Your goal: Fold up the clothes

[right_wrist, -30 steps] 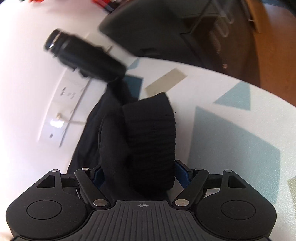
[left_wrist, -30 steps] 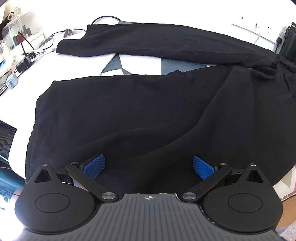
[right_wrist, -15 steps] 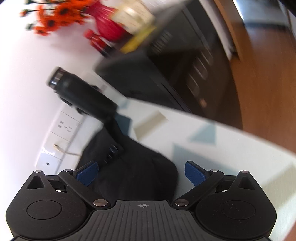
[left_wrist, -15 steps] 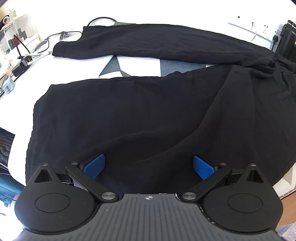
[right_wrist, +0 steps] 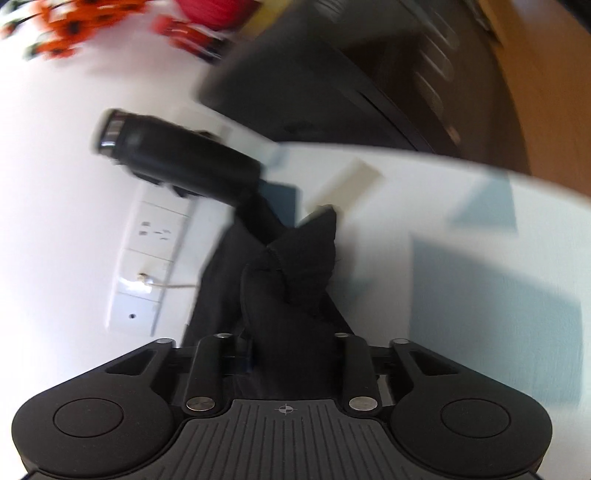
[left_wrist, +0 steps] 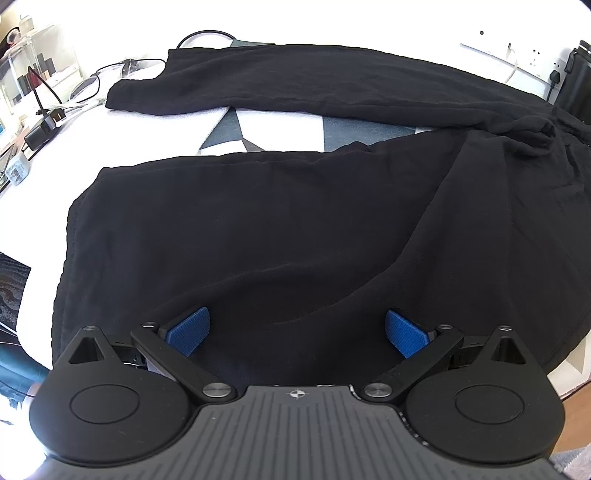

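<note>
My left gripper (left_wrist: pixel 297 328) hangs with its blue pads spread wide over black trousers (left_wrist: pixel 280 229) lying flat on the white patterned table (left_wrist: pixel 280 127). Their legs run lengthwise toward my left, cuffs at that end and waist to the right. My right gripper (right_wrist: pixel 293 354) is clamped on a bunched fold of the trousers (right_wrist: pixel 295 280), beside a blurred black bottle (right_wrist: pixel 177 162).

Bright daylight in both views; strong fisheye bending at the edges. Left wrist view sharp, wall and far bench (left_wrist: pixel 55 155) blown out to white glare, trousers (left_wrist: pixel 295 221) so dark that only faint folds show. Right wrist view smeared by motion blur, worst on flowers (right_wrist: pixel 70 33) and cabinet (right_wrist: pixel 351 74); soft shadows on the bench.
</note>
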A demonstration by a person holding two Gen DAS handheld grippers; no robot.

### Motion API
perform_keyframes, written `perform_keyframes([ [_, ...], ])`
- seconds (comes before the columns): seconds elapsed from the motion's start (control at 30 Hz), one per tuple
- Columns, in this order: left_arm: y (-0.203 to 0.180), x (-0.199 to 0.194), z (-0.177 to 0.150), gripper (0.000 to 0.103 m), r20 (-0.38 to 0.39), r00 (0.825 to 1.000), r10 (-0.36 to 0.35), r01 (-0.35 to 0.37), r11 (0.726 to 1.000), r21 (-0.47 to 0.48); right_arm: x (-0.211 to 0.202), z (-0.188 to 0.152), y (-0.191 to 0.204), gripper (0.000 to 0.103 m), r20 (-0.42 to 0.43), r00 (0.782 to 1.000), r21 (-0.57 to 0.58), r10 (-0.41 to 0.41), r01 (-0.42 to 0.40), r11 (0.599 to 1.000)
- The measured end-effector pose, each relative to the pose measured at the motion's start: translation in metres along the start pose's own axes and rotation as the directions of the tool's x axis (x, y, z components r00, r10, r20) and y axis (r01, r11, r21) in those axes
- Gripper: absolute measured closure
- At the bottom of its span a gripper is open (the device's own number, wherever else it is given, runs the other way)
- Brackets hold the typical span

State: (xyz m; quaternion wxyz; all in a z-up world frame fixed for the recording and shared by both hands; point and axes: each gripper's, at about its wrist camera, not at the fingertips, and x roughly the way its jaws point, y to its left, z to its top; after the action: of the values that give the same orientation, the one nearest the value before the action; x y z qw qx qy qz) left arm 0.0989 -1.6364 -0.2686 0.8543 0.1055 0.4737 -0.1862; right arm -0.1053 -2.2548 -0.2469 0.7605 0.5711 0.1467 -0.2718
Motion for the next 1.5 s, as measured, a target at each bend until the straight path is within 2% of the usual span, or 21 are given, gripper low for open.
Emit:
perform_keyframes([
  [0.1, 0.001, 0.001, 0.001, 0.0, 0.0, 1.0, -0.002, 0.002, 1.0, 0.002, -0.03, -0.001, 0.012, 0.088, 0.116, 0.993, -0.173, 0.037, -0.016, 0.985],
  [0.2, 0.002, 0.001, 0.001, 0.0, 0.002, 1.0, -0.007, 0.007, 1.0, 0.009, -0.06, -0.009, 0.012, 0.088, 0.189, 0.98, -0.334, 0.067, 0.0, 0.943],
  [0.27, 0.004, 0.002, 0.001, 0.0, 0.004, 1.0, -0.012, 0.012, 1.0, 0.017, -0.071, -0.013, -0.011, 0.088, 0.169, 0.986, -0.275, 0.006, 0.041, 0.961],
  [0.37, 0.007, 0.002, 0.002, 0.0, -0.001, 1.0, -0.026, 0.026, 0.999, 0.039, -0.08, -0.025, -0.051, 0.088, 0.106, 0.984, -0.197, -0.14, 0.159, 0.967],
  [0.47, 0.012, 0.004, 0.004, 0.0, -0.016, 0.999, -0.038, 0.039, 0.997, 0.06, -0.092, -0.042, -0.072, 0.088, 0.069, 0.974, -0.189, -0.217, 0.226, 0.956],
  [0.57, 0.017, 0.005, 0.007, 0.0, -0.028, 0.998, -0.049, 0.052, 0.995, 0.081, -0.105, -0.048, -0.068, 0.086, 0.051, 0.963, -0.228, -0.264, 0.269, 0.936],
  [0.63, 0.019, 0.006, 0.008, 0.0, -0.031, 0.998, -0.056, 0.058, 0.994, 0.092, -0.109, -0.048, -0.062, 0.081, 0.058, 0.952, -0.263, -0.299, 0.304, 0.916],
  [0.67, 0.02, 0.007, 0.008, 0.0, -0.031, 0.998, -0.059, 0.061, 0.993, 0.096, -0.109, -0.049, -0.059, 0.075, 0.067, 0.943, -0.277, -0.327, 0.333, 0.901],
  [0.7, 0.02, 0.007, 0.008, 0.0, -0.029, 0.998, -0.061, 0.064, 0.993, 0.101, -0.108, -0.049, -0.056, 0.063, 0.077, 0.932, -0.291, -0.355, 0.362, 0.886],
  [0.73, 0.02, 0.007, 0.007, 0.0, -0.024, 0.998, -0.063, 0.065, 0.992, 0.104, -0.11, -0.051, -0.052, 0.059, 0.093, 0.922, -0.302, -0.377, 0.386, 0.872],
  [0.8, 0.02, 0.007, 0.005, 0.0, -0.014, 0.998, -0.068, 0.069, 0.992, 0.109, -0.115, -0.057, -0.045, 0.052, 0.134, 0.904, -0.317, -0.406, 0.427, 0.847],
  [0.87, 0.021, 0.006, 0.003, 0.0, -0.004, 0.997, -0.071, 0.071, 0.991, 0.111, -0.117, -0.064, -0.04, 0.05, 0.17, 0.887, -0.333, -0.429, 0.461, 0.823],
  [0.97, 0.021, 0.005, 0.002, 0.0, 0.003, 0.997, -0.072, 0.072, 0.992, 0.108, -0.121, -0.074, -0.034, 0.04, 0.226, 0.858, -0.352, -0.461, 0.513, 0.783],
  [1.03, 0.023, 0.003, 0.002, 0.0, -0.002, 0.997, -0.071, 0.071, 0.993, 0.098, -0.126, -0.078, -0.03, 0.04, 0.256, 0.843, -0.355, -0.474, 0.538, 0.765],
  [1.1, 0.027, 0.0, 0.002, 0.0, -0.002, 0.998, -0.069, 0.069, 0.995, 0.074, -0.132, -0.08, -0.028, 0.04, 0.26, 0.844, -0.339, -0.469, 0.535, 0.774],
  [1.2, 0.047, -0.014, -0.004, 0.0, 0.042, 0.994, -0.101, 0.103, 0.994, -0.031, -0.14, -0.087, -0.024, 0.04, 0.252, 0.86, -0.322, -0.445, 0.508, 0.799],
  [1.27, 0.071, -0.029, -0.01, 0.0, 0.093, 0.987, -0.129, 0.142, 0.979, -0.146, -0.142, -0.094, -0.019, 0.04, 0.237, 0.871, -0.347, -0.43, 0.49, 0.8],
  [1.33, 0.099, -0.045, -0.024, 0.0, 0.142, 0.982, -0.123, 0.159, 0.947, -0.28, -0.144, -0.105, -0.012, 0.04, 0.22, 0.882, -0.387, -0.418, 0.472, 0.792],
  [1.43, 0.138, -0.067, -0.05, 0.0, 0.213, 0.969, -0.126, 0.213, 0.866, -0.453, -0.141, -0.122, -0.005, 0.04, 0.189, 0.897, -0.438, -0.4, 0.442, 0.783],
  [1.5, 0.154, -0.075, -0.07, 0.0, 0.246, 0.959, -0.139, 0.253, 0.811, -0.528, -0.138, -0.134, -0.003, 0.04, 0.162, 0.904, -0.458, -0.396, 0.424, 0.782],
])
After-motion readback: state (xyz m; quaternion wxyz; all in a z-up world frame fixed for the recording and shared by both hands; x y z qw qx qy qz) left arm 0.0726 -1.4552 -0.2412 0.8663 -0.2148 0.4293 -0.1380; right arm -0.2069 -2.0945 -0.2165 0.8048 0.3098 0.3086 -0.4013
